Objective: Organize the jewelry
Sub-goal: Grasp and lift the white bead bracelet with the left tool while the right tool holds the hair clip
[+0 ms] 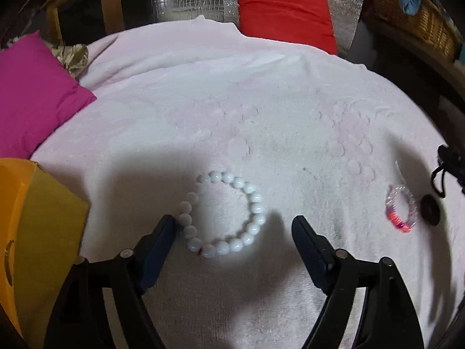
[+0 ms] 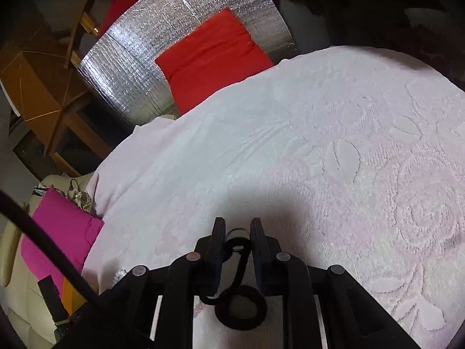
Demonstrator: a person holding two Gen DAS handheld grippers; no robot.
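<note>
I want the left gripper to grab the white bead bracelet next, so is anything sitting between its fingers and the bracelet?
Nothing visible does. The white bead bracelet lies flat on the white towel between the open left gripper fingers, nothing on top.

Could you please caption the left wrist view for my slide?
Open left tongs poised around a white bead bracelet on a pale towel, yellow box alongside.

Home living room: cushions (image 1: 284, 11), wicker basket (image 1: 418, 20), wooden chair (image 2: 43, 87)
</note>
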